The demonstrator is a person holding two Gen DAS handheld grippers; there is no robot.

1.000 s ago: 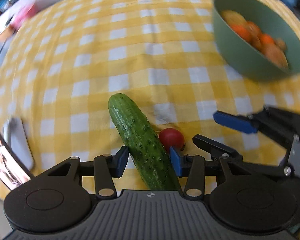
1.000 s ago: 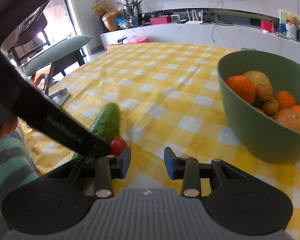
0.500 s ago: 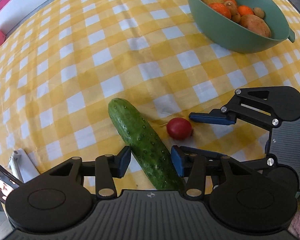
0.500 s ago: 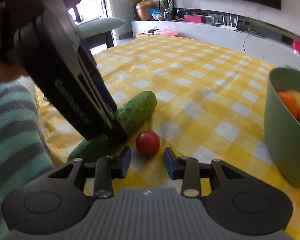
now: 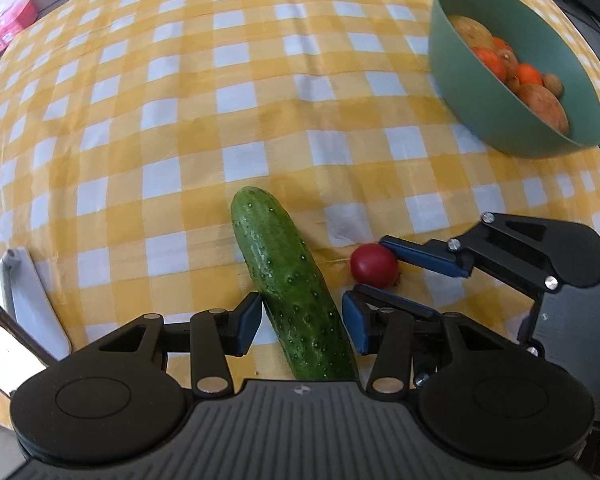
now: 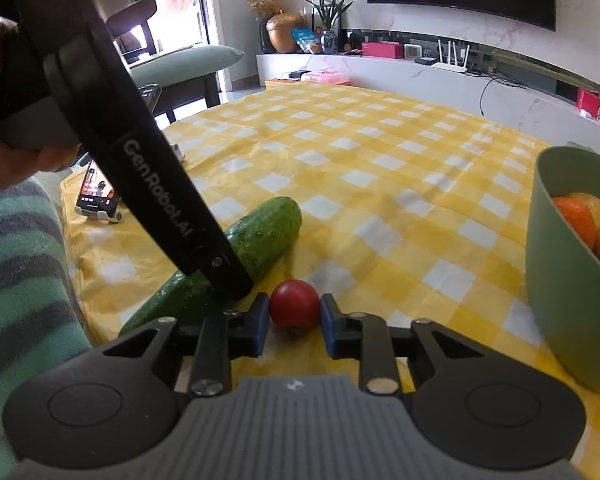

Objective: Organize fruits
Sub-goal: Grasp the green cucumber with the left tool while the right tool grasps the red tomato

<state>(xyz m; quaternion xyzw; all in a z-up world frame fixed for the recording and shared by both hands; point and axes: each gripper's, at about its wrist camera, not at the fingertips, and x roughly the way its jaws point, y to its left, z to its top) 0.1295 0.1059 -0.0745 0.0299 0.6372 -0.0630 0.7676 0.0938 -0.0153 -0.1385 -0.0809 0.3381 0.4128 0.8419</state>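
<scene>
1. A living room; the table wears a yellow-and-white checked cloth (image 5: 236,92).
2. A green bowl (image 5: 496,116) of oranges and other fruit stands well apart from the loose produce.
3. The cucumber (image 5: 292,288) lies on the cloth, between the parted fingers of the left gripper (image 5: 300,326); its left pad touches the cucumber, the right pad stands just clear.
4. The right gripper (image 6: 293,322) is clenched on the tomato (image 6: 295,309), which sits on the cloth just beside the cucumber.

L wrist cam looks steeply down, close; R cam lower, shallower; both share cucumber (image 5: 296,292), tomato (image 6: 295,306).
</scene>
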